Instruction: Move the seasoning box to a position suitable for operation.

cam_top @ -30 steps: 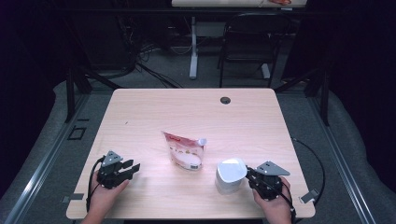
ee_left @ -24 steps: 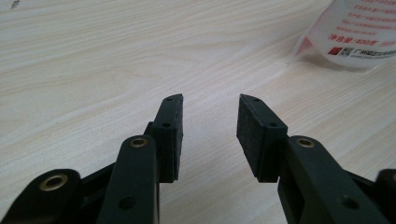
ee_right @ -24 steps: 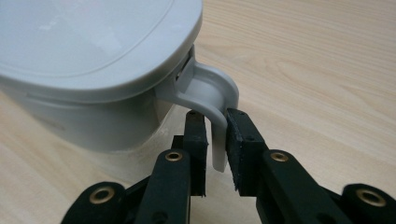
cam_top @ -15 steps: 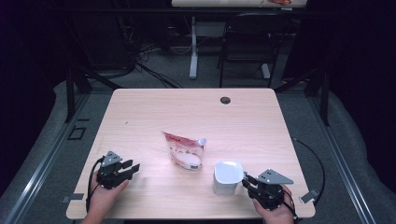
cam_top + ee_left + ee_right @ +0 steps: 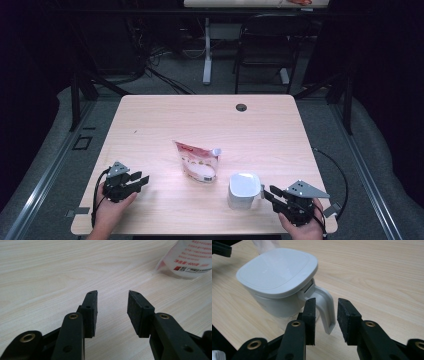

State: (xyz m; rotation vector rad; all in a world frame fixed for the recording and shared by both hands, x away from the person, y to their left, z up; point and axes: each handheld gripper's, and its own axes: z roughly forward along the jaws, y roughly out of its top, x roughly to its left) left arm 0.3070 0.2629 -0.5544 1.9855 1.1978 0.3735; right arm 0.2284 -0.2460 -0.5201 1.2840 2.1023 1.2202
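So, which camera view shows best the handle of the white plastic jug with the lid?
The right gripper view: the white plastic jug's handle is close and sharp, between the open right gripper. The high view shows the handle only as a tiny nub beside the jug.

The wooden table fills the middle of the frame. A pouch lies at its centre. A white jug stands lower right.
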